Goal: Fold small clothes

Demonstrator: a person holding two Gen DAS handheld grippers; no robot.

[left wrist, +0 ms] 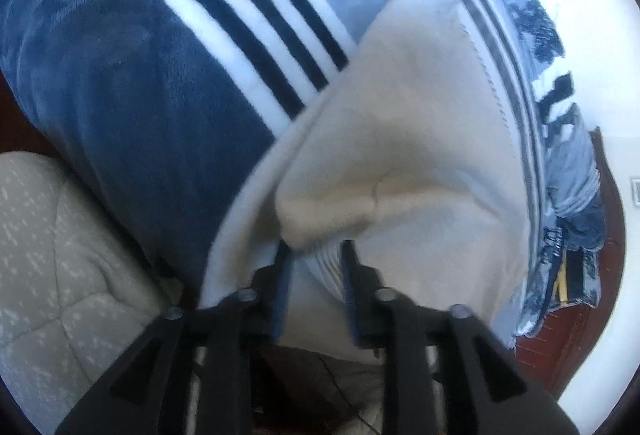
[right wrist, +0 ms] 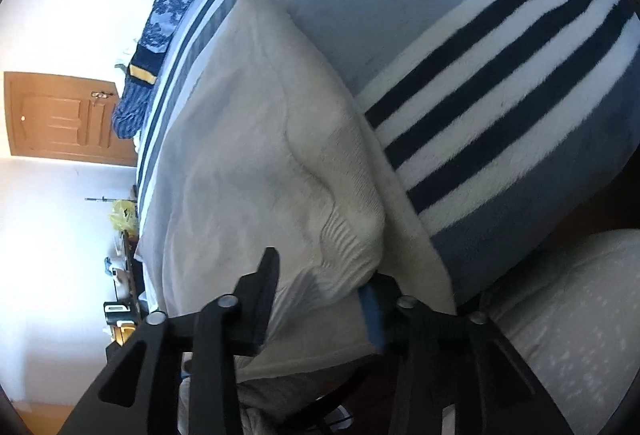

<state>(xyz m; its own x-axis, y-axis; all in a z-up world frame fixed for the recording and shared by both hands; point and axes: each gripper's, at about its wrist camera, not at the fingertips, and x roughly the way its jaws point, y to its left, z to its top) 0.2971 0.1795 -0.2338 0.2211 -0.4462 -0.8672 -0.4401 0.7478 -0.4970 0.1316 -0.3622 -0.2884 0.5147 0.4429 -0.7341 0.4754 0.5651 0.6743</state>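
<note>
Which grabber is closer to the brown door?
Right. The right gripper has the brown door in its view, far off across the room on its left. The left gripper never sees the door, so its distance cannot be judged. Both grip the cream garment.

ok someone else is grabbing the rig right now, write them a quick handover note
Left gripper: shut on the ribbed hem of the cream knit garment, cloth bunched between its fingers.
Right gripper: fingers either side of another part of the same hem, cloth between them; grip looks closed.
The cream knit garment lies on the blue striped blanket, hem end lifted.
Done: both ends of the hem gripped.
Left: carry the hem over to fold, flatten, release. More clothes wait at the blanket's far edge.
</note>
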